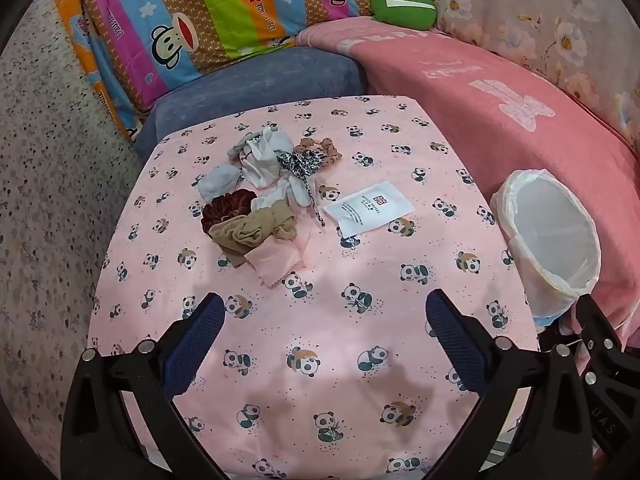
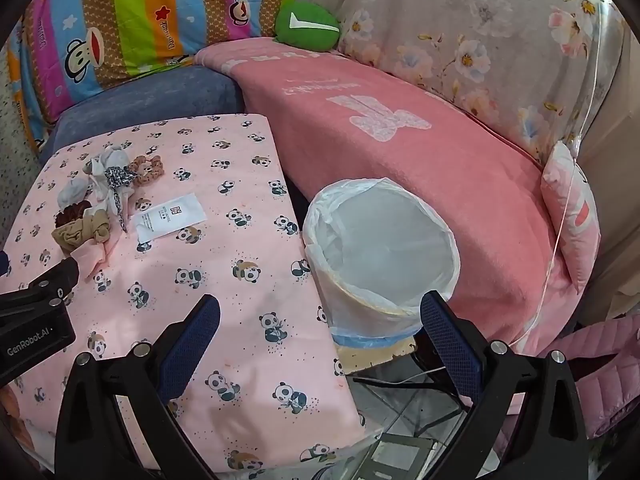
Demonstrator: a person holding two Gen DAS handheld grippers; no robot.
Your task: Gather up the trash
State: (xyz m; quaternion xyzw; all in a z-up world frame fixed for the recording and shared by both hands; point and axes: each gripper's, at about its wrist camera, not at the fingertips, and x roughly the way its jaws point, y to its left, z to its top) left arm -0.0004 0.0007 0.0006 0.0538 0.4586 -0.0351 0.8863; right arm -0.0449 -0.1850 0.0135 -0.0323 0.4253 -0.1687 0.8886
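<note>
A heap of soft clutter (image 1: 260, 188) crowds the far left of the panda cloth (image 1: 320, 340): socks, scrunchies, a tan stocking, a pink rag, all bunched together. Just right of the heap lies the white packet (image 1: 368, 208), flat, its near-left corner close to the pile. The left tongs (image 1: 324, 308) hover wide and empty, well short of it. The right tongs (image 2: 320, 308) gape too, nothing held, straddling the lined bin (image 2: 380, 252) standing beside the cloth's right edge, against the pink blanket (image 2: 420, 160).
</note>
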